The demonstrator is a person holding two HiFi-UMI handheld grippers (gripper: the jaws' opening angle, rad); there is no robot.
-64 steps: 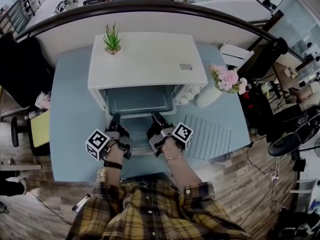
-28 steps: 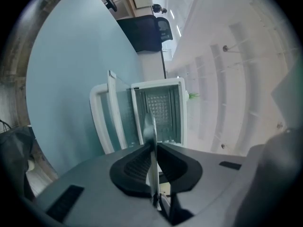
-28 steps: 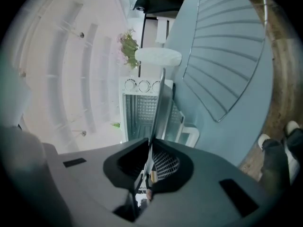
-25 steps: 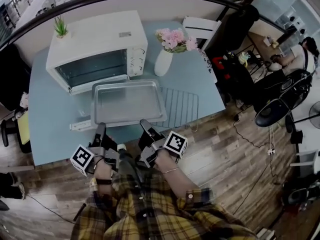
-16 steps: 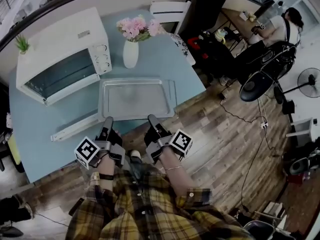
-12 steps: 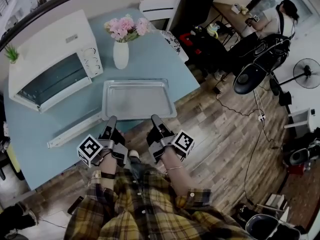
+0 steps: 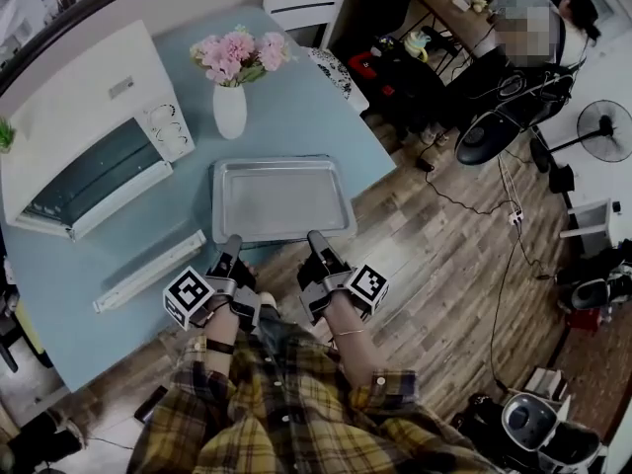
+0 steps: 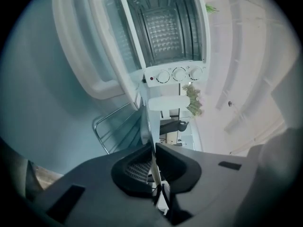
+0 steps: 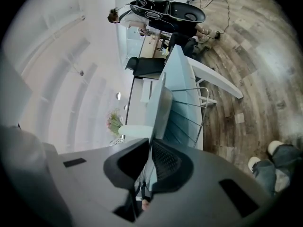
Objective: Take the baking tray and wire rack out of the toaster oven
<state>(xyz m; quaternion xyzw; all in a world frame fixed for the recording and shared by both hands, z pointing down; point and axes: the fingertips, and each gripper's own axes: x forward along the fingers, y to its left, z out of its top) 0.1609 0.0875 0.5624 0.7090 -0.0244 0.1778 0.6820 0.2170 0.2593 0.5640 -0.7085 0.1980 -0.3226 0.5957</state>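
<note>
The silver baking tray (image 7: 281, 200) is level over the blue table's (image 7: 296, 107) near right corner. Both grippers hold its near rim. My left gripper (image 7: 234, 246) pinches the left part of that rim and its jaws are closing on it; the rim shows edge-on (image 8: 150, 122) between its pads. My right gripper (image 7: 316, 240) is shut on the rim's right part (image 9: 158, 108). The wire rack (image 8: 113, 131) lies on the table under the tray, its bars also showing (image 9: 191, 115) below the tray's edge. The white toaster oven (image 7: 89, 136) stands at the left with its door (image 7: 148, 270) down and its cavity (image 8: 163, 27) bare.
A white vase of pink flowers (image 7: 230, 107) stands just behind the tray. A white chair (image 7: 306, 3) is at the table's far side. Wooden floor (image 7: 434, 265) lies right of the table, with office chairs, a fan (image 7: 604, 126) and a seated person beyond.
The tray has come out of the oven and swung to the right and downward, and it now covers the wire rack. Both grippers moved with it, keeping their grip on its near rim.
</note>
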